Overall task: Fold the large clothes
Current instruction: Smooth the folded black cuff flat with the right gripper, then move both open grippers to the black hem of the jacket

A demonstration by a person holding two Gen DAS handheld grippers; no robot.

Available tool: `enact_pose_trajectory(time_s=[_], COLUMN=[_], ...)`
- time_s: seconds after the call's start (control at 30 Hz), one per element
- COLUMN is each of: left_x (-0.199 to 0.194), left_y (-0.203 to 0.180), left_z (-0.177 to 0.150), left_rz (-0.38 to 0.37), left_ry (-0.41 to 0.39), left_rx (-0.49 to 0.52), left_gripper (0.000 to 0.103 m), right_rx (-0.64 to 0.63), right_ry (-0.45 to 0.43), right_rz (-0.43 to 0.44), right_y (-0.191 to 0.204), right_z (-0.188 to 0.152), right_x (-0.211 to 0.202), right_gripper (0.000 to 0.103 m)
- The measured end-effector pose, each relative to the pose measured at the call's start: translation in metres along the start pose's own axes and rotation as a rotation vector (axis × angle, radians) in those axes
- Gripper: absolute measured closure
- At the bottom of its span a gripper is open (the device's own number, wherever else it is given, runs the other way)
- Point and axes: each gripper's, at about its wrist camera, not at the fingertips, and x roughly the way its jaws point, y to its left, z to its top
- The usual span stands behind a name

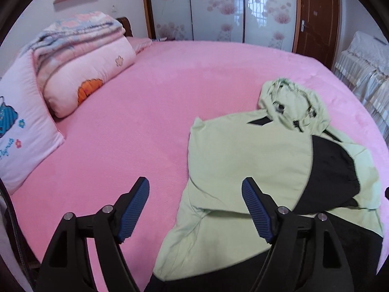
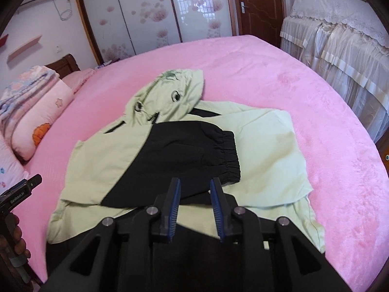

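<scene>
We see a pale green hooded jacket (image 2: 262,146) lying flat on the pink bed (image 2: 279,73), its hood (image 2: 170,90) pointing toward the wardrobe and its two sleeves folded in across the body. The black cuffed sleeve end (image 2: 194,146) lies on top of the chest, with its gathered elastic edge toward the right side of the right wrist view.

Our left claw (image 1: 195,209) stands wide open above the bed, with nothing between its blue pads (image 1: 135,209); one finger hangs over bare pink sheet, the other over the jacket's (image 1: 238,158) left edge. Our right claw (image 2: 195,209) is partly open, its pads a narrow gap apart, held over the lower end of the black sleeve; we see no cloth pinched between them.

At the head of the bed, to the left, sit a rolled pink quilt (image 1: 87,73) with a striped folded blanket (image 1: 73,31) on top, and a white pillow (image 1: 19,131) with a blue print nearer us. They lie well apart from the jacket. Beyond the bed are sliding wardrobe doors (image 1: 218,7) with pink flowers and a brown door (image 1: 318,17). To the right stands furniture under a cream lace cover (image 2: 340,43), just beside the bed edge. In the right wrist view, a hand (image 2: 17,233) holding the other tool's handle shows at the lower left.
</scene>
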Motion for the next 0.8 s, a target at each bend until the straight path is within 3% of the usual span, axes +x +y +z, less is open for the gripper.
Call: enact_pose_trajectory(time_s=[0.1,0.27,0.43,0.63,0.8], left_x=[-0.046,-0.112,-0.166,-0.217,-0.236], left_y=[0.006,0.009,0.017,0.031,0.042], left_z=[-0.004,-0.018,-0.035,-0.06,-0.082], left_rz=[-0.016,-0.003,-0.007,-0.026,-0.035], left_ry=[-0.03,-0.072,-0.122,-0.167,-0.162], left_rx=[-0.013,0.029,0.038,0.055,0.07], left_gripper=[0.022,0.02,0.013,0.013,0.013], right_rx=[-0.022,-0.062,-0.092,-0.102,-0.135], right_ry=[-0.04,-0.045,-0.094,-0.157,-0.204], right_rz=[-0.003,0.006,0.05,0.065,0.038], right_y=[0.007,0.02,0.029,0.032,0.03], right_z=[-0.007,-0.016,-0.031,-0.05,-0.068], right_x=[-0.034,-0.082,-0.13,-0.181,-0.209], right_gripper=[0.058,0.055,0.039,0.038,0.038])
